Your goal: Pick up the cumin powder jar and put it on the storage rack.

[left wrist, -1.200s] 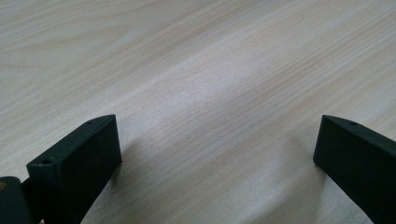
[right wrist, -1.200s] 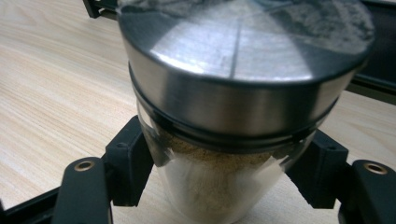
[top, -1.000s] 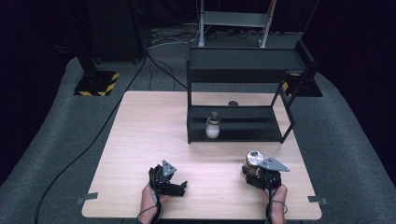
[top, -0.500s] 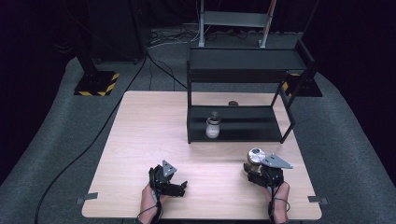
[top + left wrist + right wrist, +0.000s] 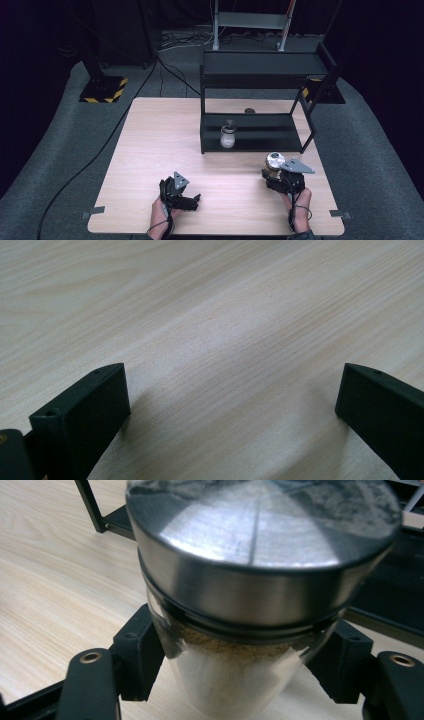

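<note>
The right gripper (image 5: 235,680) clamps a glass jar (image 5: 240,690) with a steel lid (image 5: 260,555), sandy powder inside, a black rack (image 5: 260,100) just beyond it. The left gripper (image 5: 232,405) rests wide apart, bare table (image 5: 210,315) between its jaws

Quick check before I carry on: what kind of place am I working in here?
Most likely a lab or studio set up for recording. A lone wooden table stands on grey carpet against black surroundings, with a hazard-striped stand base and loose cables behind it.
</note>
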